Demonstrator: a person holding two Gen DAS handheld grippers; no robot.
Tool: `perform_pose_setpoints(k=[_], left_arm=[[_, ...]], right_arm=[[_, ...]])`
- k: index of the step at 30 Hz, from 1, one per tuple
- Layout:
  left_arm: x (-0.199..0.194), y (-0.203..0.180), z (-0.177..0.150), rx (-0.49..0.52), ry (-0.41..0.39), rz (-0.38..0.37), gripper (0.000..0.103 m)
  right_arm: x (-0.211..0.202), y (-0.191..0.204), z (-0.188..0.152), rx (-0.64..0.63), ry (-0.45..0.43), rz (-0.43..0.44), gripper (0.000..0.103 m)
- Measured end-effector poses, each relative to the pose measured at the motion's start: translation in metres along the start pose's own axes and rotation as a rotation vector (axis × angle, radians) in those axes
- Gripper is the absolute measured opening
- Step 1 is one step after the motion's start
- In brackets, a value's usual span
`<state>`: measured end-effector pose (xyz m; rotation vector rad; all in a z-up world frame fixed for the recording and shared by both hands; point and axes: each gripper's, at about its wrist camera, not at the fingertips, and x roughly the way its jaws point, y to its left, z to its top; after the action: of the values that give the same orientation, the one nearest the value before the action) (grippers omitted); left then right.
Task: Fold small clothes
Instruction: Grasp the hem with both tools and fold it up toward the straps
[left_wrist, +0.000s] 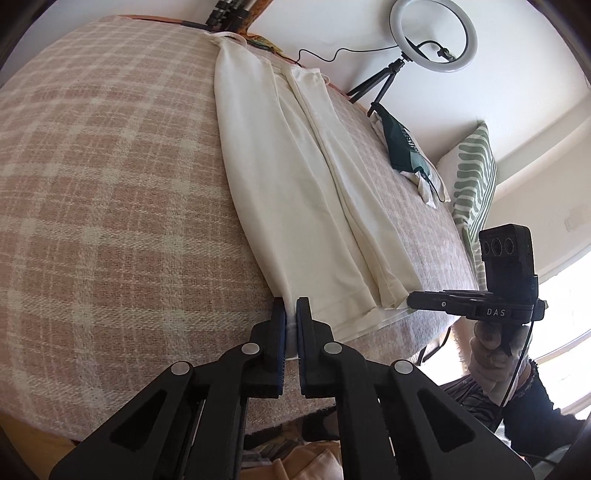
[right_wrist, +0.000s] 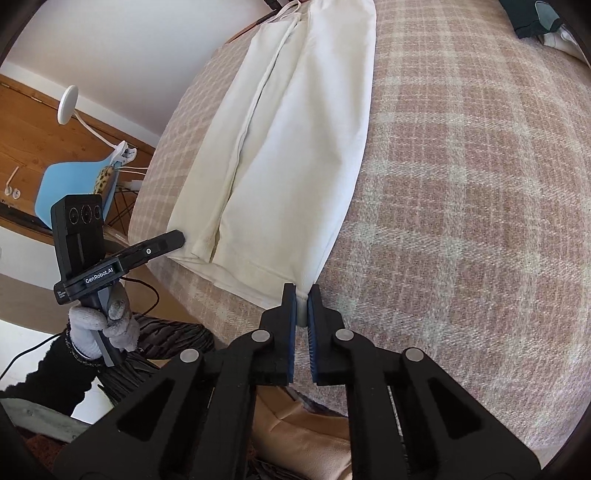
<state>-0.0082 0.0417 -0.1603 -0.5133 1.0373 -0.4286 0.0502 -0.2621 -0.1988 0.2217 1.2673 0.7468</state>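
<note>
A long white garment (left_wrist: 295, 177), folded lengthwise, lies flat on a pink plaid blanket (left_wrist: 110, 184). In the left wrist view my left gripper (left_wrist: 291, 306) is shut on the near left hem corner at the bed's edge. The right gripper (left_wrist: 412, 297) reaches the other hem corner from the right. In the right wrist view the garment (right_wrist: 288, 147) runs away from me, and my right gripper (right_wrist: 302, 293) is shut on its near right hem corner. The left gripper (right_wrist: 181, 236) touches the left corner, held by a gloved hand (right_wrist: 99, 325).
A ring light on a tripod (left_wrist: 432, 35) stands behind the bed. A green striped pillow (left_wrist: 474, 177) and a dark green cloth (left_wrist: 400, 147) lie at the far right. A blue chair (right_wrist: 74, 184) stands left of the bed. The blanket (right_wrist: 461, 184) spreads wide to the right.
</note>
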Motion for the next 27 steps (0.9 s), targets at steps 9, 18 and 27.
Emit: perform_pose_setpoints(k=[9,18,27], left_arm=[[0.004,0.003,-0.009,0.007,0.024,0.008,0.004],[-0.021,-0.010,0.018,0.016,-0.044,-0.028,0.004],[-0.023,-0.018,0.077,0.021,-0.127,-0.005,0.004]], right_arm=[[0.006,-0.009,-0.009,0.017,0.013,0.025,0.006],[-0.019,-0.018,0.010,0.087,-0.089,0.184,0.006],[-0.032,-0.001,0.063,0.062,-0.199,0.165,0.006]])
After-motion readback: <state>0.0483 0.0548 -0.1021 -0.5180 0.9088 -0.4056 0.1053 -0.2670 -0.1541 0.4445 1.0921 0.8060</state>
